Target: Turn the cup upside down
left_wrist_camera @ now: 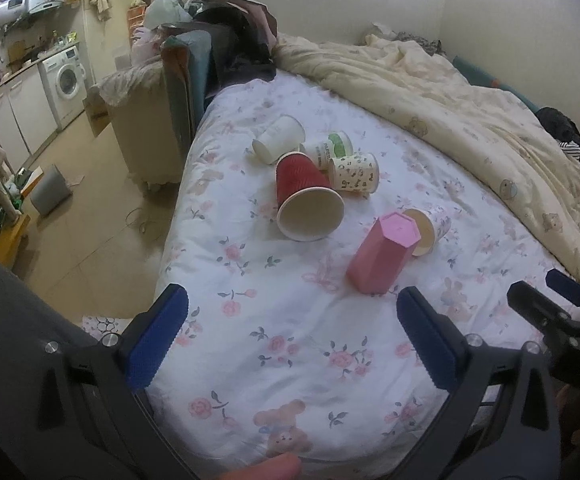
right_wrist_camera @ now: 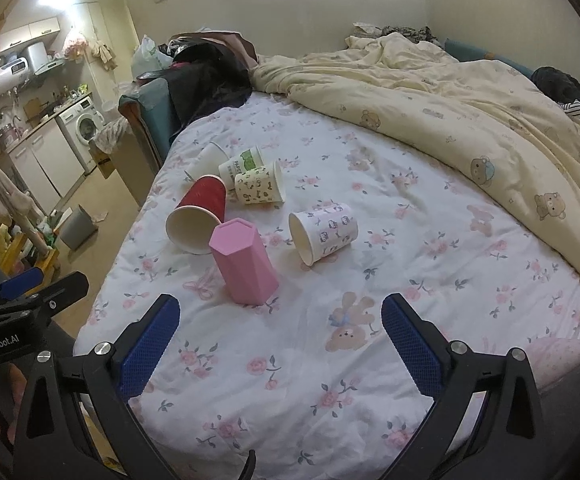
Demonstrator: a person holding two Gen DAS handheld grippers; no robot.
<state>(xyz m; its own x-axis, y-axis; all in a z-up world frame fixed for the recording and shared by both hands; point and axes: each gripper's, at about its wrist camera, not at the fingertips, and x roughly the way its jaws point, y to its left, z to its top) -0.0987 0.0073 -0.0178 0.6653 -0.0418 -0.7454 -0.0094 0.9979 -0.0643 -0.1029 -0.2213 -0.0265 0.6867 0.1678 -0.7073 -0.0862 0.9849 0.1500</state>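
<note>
Your left gripper [left_wrist_camera: 290, 336] is spread wide with nothing between its blue pads, hanging above the near edge of the floral sheet [left_wrist_camera: 298, 344]. Your right gripper [right_wrist_camera: 280, 340] is just as wide apart and equally empty, and its tips also show at the right edge of the left view [left_wrist_camera: 558, 296].

The pink faceted cup [left_wrist_camera: 380, 254] stands base-up on the sheet, already inverted, leaning a little. From your left gripper it sits just ahead and toward the right finger; from your right gripper [right_wrist_camera: 244, 262] it sits just ahead and toward the left finger. Neither gripper touches it.

Beyond the pink cup from your left gripper, the red ribbed cup [left_wrist_camera: 304, 200] lies on its side with its mouth turned toward you. From your right gripper this red cup [right_wrist_camera: 200, 214] lies ahead to the left, touching or just behind the pink one.

A cartoon-print cup [right_wrist_camera: 324, 232] lies on its side ahead of your right gripper, near the centre line, mouth facing left and toward you. Further out lie three more on their sides in a cluster: a spotted cup [right_wrist_camera: 260, 186], a green-labelled cup [right_wrist_camera: 242, 164] and a plain white cup [left_wrist_camera: 278, 138].

A cream quilt [right_wrist_camera: 470, 108] is bunched far ahead to the right of both grippers.
</note>
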